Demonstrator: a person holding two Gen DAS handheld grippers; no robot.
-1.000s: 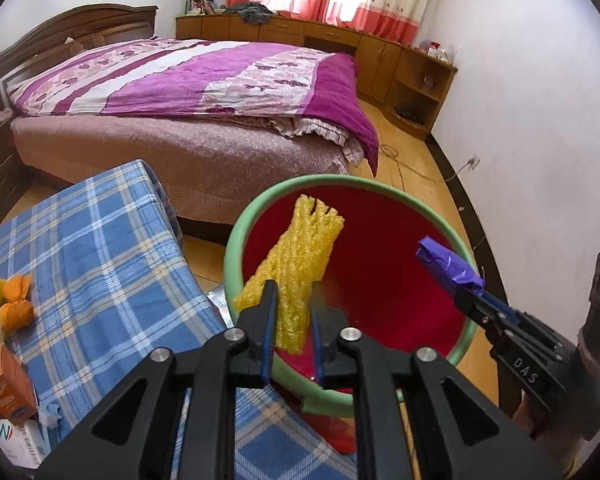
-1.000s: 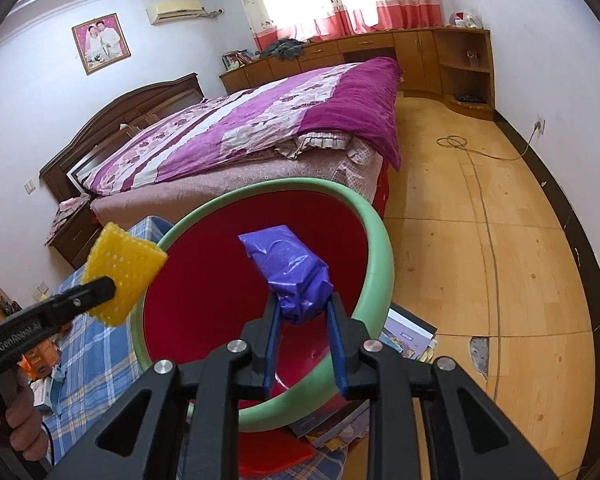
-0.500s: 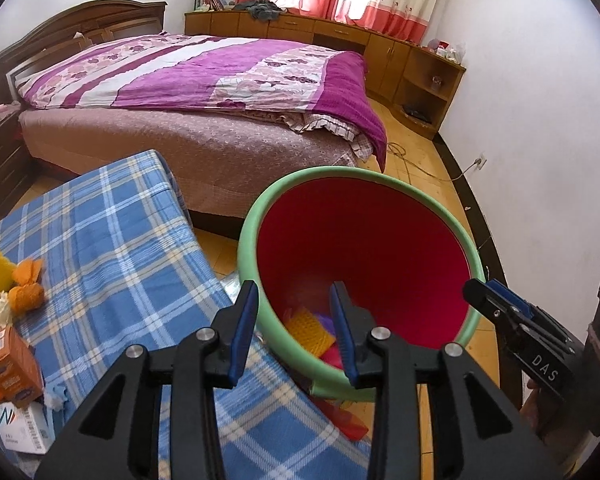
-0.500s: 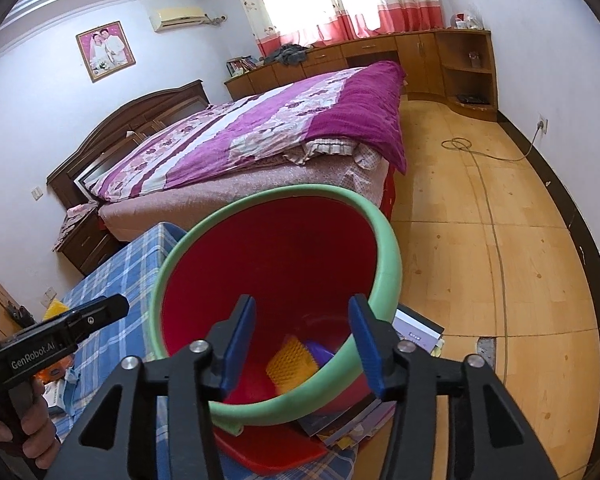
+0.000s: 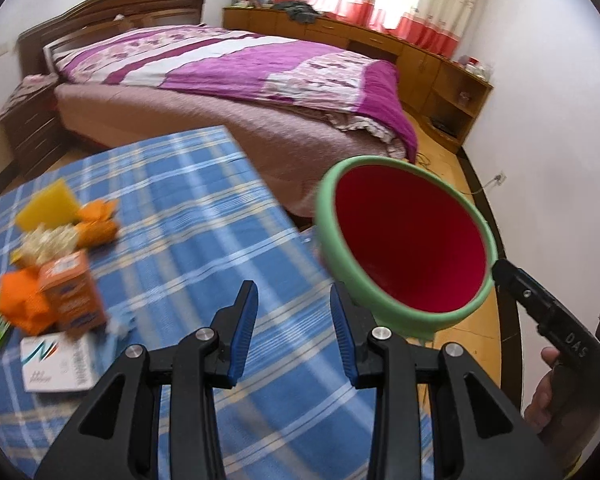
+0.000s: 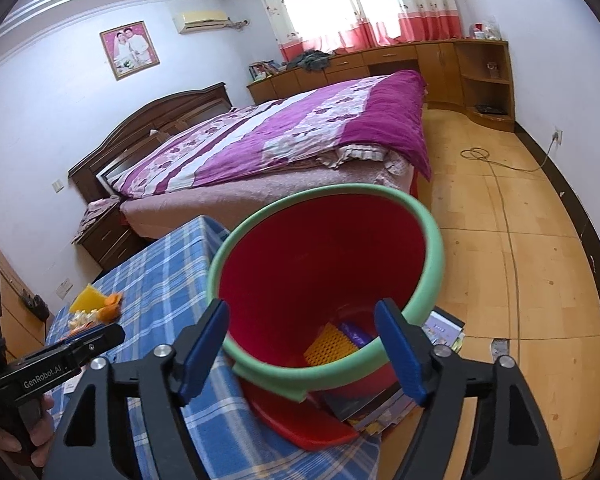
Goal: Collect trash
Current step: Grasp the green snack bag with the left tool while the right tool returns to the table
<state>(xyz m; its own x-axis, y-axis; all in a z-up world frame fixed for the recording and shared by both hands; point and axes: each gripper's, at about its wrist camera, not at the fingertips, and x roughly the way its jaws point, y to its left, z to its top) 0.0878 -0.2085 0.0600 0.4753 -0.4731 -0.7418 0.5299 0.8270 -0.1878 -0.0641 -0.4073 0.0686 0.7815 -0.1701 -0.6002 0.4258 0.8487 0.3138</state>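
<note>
bin (image 6: 428, 240) already holding yellow mesh (image 6: 330, 346); left gripper (image 5: 294, 330), right gripper (image 6: 302, 354) opening, empty; heading for table litter (image 5: 64, 280), approaching low.

Bins: one red bin with a green rim (image 6: 428, 248), straight ahead of my right jaws and to the right of my left jaws.
Trash in the bin: two pieces that I can count, one yellow mesh piece (image 6: 329, 345) and one purple wrapper (image 6: 356, 332) touching it, low between my right jaws.
Trash on the checked cloth (image 5: 188, 216): to the left of my left jaws, one yellow sponge (image 5: 48, 205), one orange carton (image 5: 73, 295), one white card pack (image 5: 56, 364); the orange scraps (image 5: 96, 224) are too blurred for me to count.
Grippers: two, my left gripper (image 5: 294, 332) and my right gripper (image 6: 302, 354), both with jaws opening and nothing between them.
</note>
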